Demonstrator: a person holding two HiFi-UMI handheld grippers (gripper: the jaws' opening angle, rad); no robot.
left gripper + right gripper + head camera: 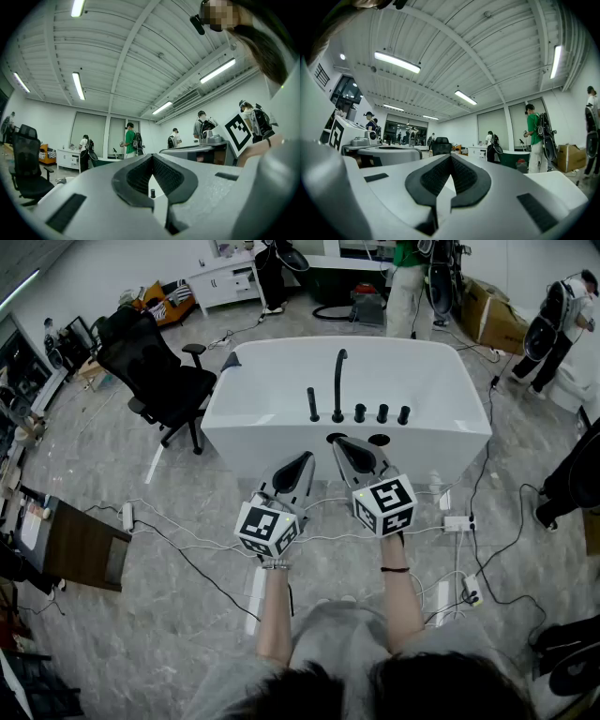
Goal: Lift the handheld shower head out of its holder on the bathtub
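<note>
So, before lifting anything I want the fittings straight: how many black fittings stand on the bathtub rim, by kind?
Curved spout: 1
Handheld shower head: 1
Short knobs: 3
Total: 5

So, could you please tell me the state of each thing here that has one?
Shower head: upright in its holder, untouched.
Left claw: shut, empty.
Right claw: shut, empty.
Chair: upright, unoccupied.
</note>
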